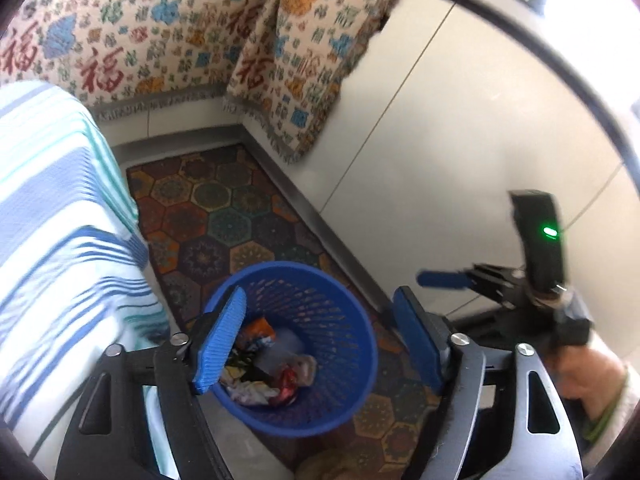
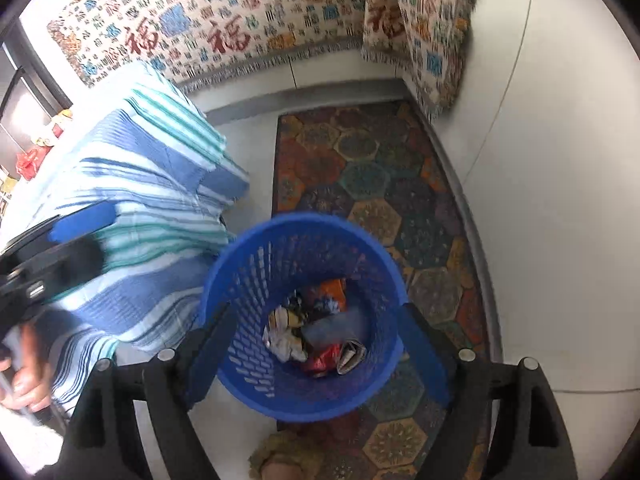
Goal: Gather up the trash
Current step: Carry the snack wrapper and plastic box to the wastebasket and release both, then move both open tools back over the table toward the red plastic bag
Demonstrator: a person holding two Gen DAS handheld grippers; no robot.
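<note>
While the blue basket (image 1: pixel 294 350) is standing upright at lower centre, mouth and long axis pointing up, wrappers (image 2: pixel 316 334) are lying inside. I am holding my left gripper (image 1: pixel 320 344) and right gripper (image 2: pixel 320 356) above it, jaws apart and empty. Judged step: drop finished; next I am needing more trash.

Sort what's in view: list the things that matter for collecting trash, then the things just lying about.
For the job: blue basket; wrappers inside it; left gripper; right gripper.

Just there: hexagon rug; striped cloth; patterned throw.
</note>
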